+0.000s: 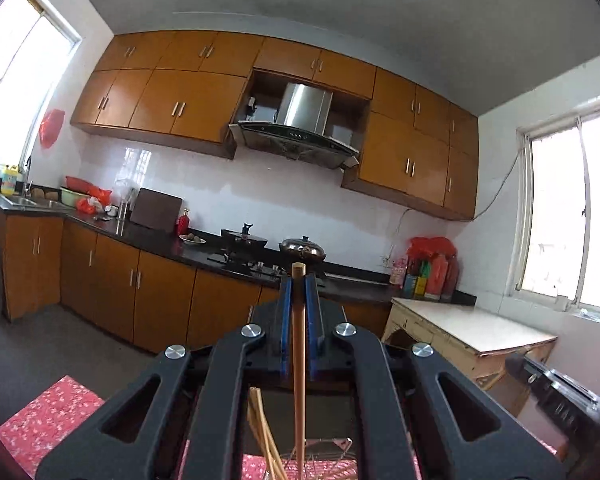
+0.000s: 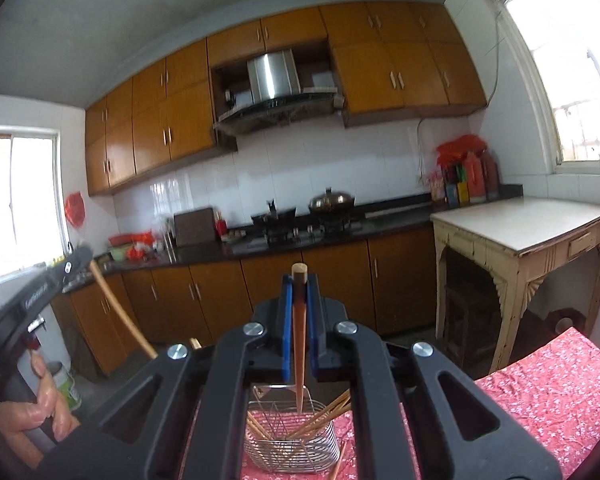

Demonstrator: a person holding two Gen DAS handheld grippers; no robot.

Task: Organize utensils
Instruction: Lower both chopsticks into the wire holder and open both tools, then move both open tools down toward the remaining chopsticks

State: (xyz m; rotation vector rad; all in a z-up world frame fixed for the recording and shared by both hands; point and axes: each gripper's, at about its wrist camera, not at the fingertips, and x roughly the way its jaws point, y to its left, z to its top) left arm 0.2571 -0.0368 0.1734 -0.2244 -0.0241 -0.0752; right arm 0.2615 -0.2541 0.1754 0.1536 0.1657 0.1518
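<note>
Right gripper point(image 2: 299, 284) clamped on a reddish chopstick point(image 2: 299, 344), held upright so its tip hangs just above the wire holder point(image 2: 292, 436) below the fingers. Left gripper point(image 1: 299, 286) likewise clamped on a pale chopstick point(image 1: 299, 360), vertical, presumably awaiting its own drop.

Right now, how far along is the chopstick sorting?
Done: several chopsticks already stand in the wire basket. In hand: left tongs and right tongs each clamp one chopstick above it. Left: drop both, plus one loose stick on the cloth beside the basket.
</note>
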